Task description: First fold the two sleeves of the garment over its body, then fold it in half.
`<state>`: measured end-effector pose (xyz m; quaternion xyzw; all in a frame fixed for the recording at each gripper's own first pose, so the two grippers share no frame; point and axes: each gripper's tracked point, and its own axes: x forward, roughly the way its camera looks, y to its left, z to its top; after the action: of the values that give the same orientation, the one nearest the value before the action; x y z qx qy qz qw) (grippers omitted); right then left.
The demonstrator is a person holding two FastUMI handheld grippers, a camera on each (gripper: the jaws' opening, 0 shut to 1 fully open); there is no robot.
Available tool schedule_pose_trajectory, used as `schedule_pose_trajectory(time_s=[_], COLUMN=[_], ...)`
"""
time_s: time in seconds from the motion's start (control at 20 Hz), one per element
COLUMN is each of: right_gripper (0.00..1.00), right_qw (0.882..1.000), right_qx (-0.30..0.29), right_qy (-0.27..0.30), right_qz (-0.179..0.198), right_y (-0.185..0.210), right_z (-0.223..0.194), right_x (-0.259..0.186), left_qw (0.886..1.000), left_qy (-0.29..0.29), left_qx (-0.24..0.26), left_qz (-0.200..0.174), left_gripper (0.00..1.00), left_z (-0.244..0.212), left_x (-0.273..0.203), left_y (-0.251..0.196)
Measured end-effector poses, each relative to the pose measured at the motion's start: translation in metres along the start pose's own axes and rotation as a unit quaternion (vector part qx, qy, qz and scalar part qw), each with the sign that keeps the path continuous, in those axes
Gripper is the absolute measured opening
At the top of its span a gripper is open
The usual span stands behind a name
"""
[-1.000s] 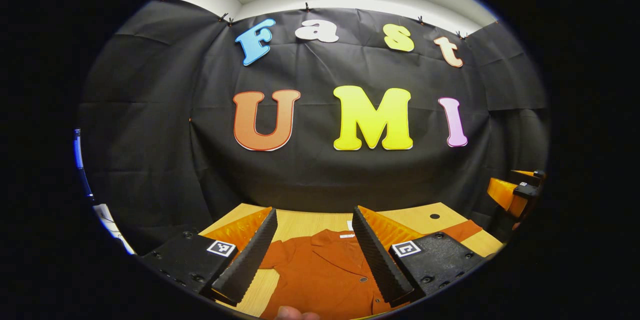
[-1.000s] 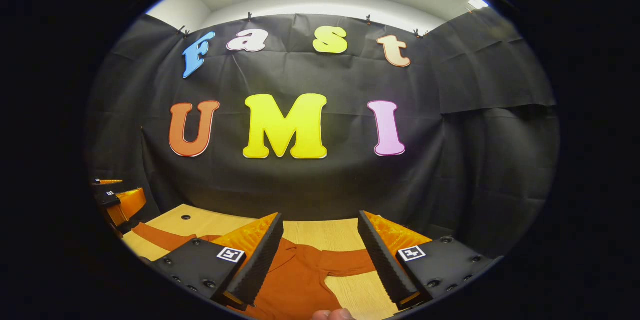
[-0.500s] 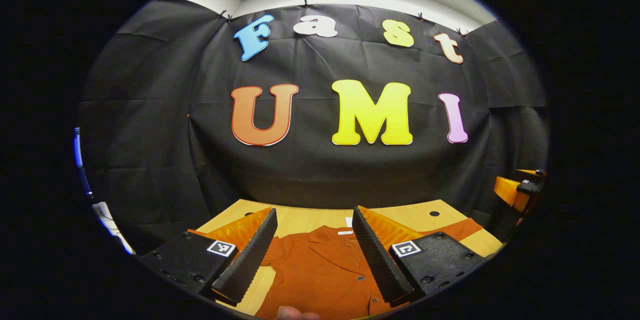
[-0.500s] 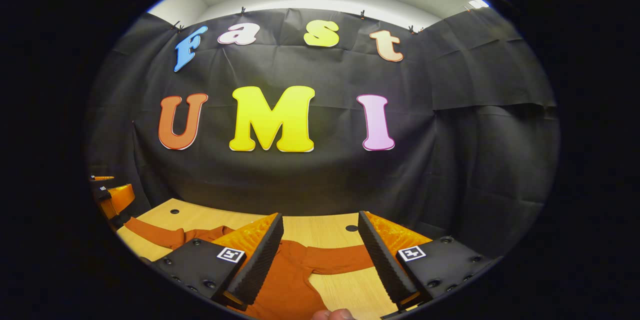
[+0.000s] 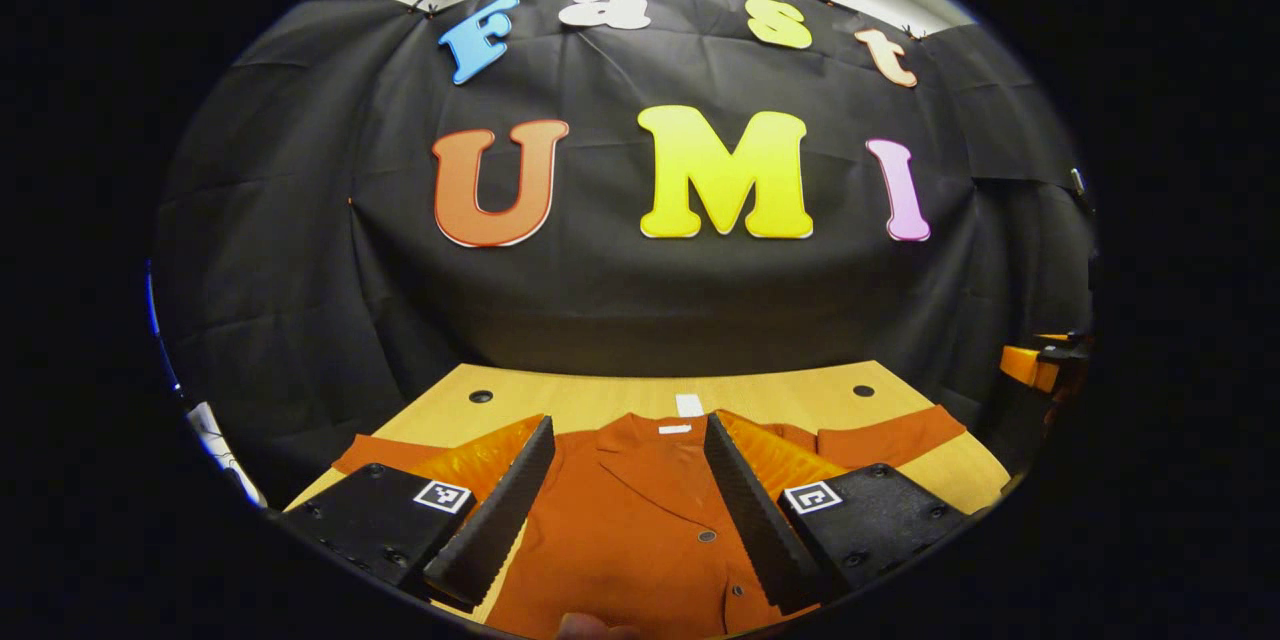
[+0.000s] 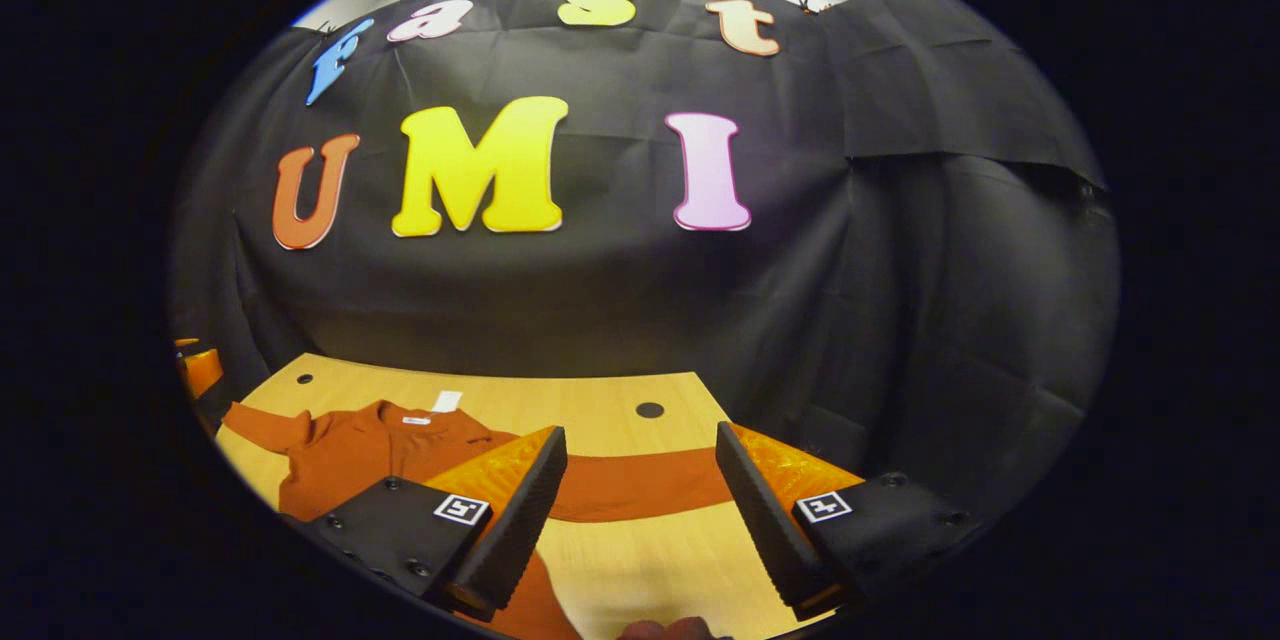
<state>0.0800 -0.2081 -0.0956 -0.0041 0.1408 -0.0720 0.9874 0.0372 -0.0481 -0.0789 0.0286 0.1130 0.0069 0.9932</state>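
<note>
No readable writing anywhere. Square black-and-white coded tags (image 5: 442, 495) sit on the left tongs' finger mounts, and the same kind (image 6: 823, 506) on the right tongs' mounts, patterns rather than letters. A small white label (image 5: 674, 429) sits inside the shirt's collar, too small to read.

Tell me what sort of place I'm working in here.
Likely a small recording booth, not a home: black cloth wall hung behind a wooden table, with a rust-orange garment spread flat on it, sleeves still out.
</note>
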Motion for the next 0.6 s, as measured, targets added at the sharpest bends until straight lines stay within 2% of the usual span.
schedule_pose_trajectory(time_s=[0.3,0.45,0.6], right_gripper=[0.95,0.95,0.95], right_qw=[0.998,0.996,0.992], right_qx=[0.017,0.045,0.071], right_qy=[0.046,0.074,0.106], right_qz=[-0.029,-0.030,-0.012], right_y=[-0.091,-0.116,-0.128], right_z=[-0.027,-0.049,-0.079], right_x=[0.089,0.127,0.170], left_qw=[0.999,0.996,0.995], left_qy=[0.048,0.076,0.091], left_qx=[0.017,0.030,0.028], left_qz=[-0.014,-0.024,-0.032], left_gripper=[0.98,0.98,0.98], left_z=[-0.019,-0.027,-0.032], left_x=[0.029,0.043,0.056], left_y=[-0.037,-0.057,-0.079])
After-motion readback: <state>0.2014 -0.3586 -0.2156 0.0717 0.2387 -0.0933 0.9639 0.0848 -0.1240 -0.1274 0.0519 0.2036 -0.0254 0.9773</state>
